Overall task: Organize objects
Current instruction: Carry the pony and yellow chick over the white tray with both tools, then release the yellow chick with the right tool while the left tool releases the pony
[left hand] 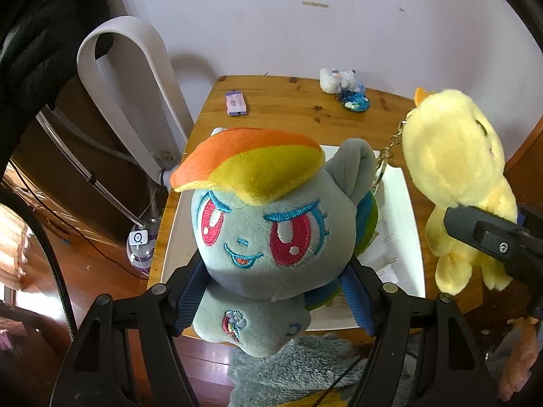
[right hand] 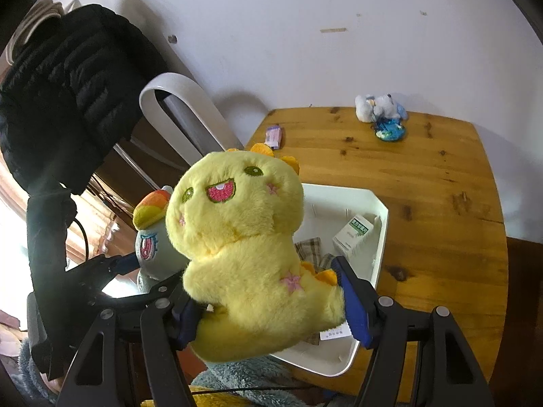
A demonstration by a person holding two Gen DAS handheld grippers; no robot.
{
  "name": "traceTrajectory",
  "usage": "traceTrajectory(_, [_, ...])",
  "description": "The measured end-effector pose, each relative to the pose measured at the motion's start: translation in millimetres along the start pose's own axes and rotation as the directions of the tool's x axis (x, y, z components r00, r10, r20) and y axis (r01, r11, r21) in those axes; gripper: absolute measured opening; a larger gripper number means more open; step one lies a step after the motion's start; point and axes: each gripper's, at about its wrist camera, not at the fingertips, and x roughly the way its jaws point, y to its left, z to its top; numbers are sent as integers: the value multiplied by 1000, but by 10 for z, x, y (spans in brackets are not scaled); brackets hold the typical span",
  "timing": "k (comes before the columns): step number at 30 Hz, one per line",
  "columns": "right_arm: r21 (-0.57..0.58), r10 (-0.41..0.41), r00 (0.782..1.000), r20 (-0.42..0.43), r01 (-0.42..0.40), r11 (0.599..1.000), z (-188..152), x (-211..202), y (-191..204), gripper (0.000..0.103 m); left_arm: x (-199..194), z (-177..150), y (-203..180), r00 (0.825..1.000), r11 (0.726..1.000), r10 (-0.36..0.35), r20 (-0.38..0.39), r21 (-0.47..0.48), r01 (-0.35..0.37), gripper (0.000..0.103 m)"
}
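My left gripper is shut on a grey-blue pony plush with an orange and yellow mane, held above the near end of a white tray. My right gripper is shut on a yellow dinosaur plush with a keychain, held above the same tray. Each plush shows in the other view: the yellow one at the right, the pony at the left. The tray holds a small white and green box and plaid cloth.
The tray sits on a wooden table. A small white and blue plush on a blue coaster and a purple packet lie at the table's far end. A white loop-shaped fan and a black jacket are at the left.
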Motion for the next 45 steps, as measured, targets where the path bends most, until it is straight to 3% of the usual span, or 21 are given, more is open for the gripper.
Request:
traceTrajectory(13, [8, -55, 998, -40, 55, 998, 12, 197, -29, 72, 196, 7, -55, 1000, 1000, -2, -21, 13, 3, 80])
traceTrajectory(24, [16, -78, 996, -39, 79, 997, 46, 259, -28, 81, 325, 52, 16, 999, 999, -22, -45, -41, 20, 83])
traceTrajectory(38, [44, -78, 997, -13, 78, 996, 129, 256, -102, 82, 170, 143, 13, 998, 999, -26, 65, -37, 28, 87])
traceTrajectory(45, [51, -72, 997, 2, 72, 996, 153, 219, -132, 82, 192, 199, 12, 997, 998, -38, 62, -45, 41, 87])
